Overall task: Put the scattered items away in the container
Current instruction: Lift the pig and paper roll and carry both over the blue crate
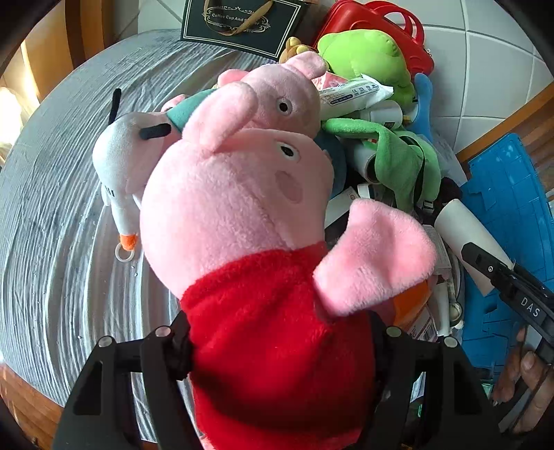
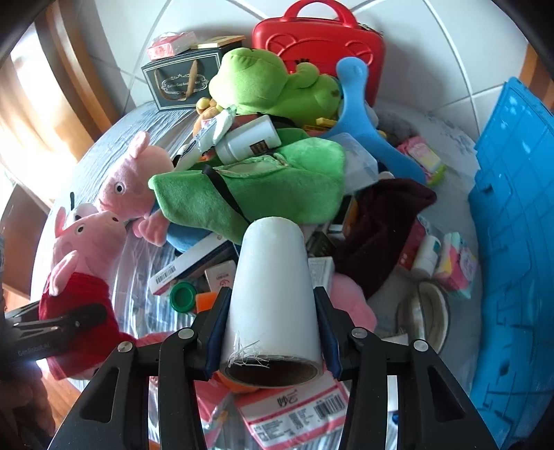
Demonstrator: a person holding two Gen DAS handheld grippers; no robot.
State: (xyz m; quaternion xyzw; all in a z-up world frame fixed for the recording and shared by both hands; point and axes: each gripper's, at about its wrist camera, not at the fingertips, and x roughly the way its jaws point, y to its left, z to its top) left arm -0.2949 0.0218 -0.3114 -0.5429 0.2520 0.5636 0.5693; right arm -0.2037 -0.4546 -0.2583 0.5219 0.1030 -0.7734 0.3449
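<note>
White floor tiles (image 2: 194,20) fill the top of both views, and a grey cloth-covered round table (image 1: 52,194) takes up most of the left side, wood showing at the far left edge. Big blue plastic crate (image 2: 512,242) runs down the right edge of the right wrist view, sitting just beside the heap. Middle of the frame is one giant pile of stuff: a red carry case (image 2: 318,45) at the top, a dark gift bag (image 2: 180,83) to its left, a green frog plush (image 2: 273,83) in front of the case, a floppy green plush (image 2: 256,187) draped across the centre, a blue scoop thing (image 2: 356,100) upper right, and a dark brown cloth (image 2: 377,225) right of centre. Left gripper (image 1: 277,342) is clamped on the red-dressed pig plush (image 1: 242,221), pinching its red body so it sticks up over the table at the left side of the pile. A second pig plush (image 1: 287,100) lies right behind it, with a white goose plush (image 1: 121,162) to the left on the cloth. Right gripper (image 2: 271,332) is squeezed around a white paper roll (image 2: 273,287), held over the near side of the pile. Smaller bits down low: a green lid (image 2: 183,297) and a barcode-labelled packet (image 2: 294,412).
</note>
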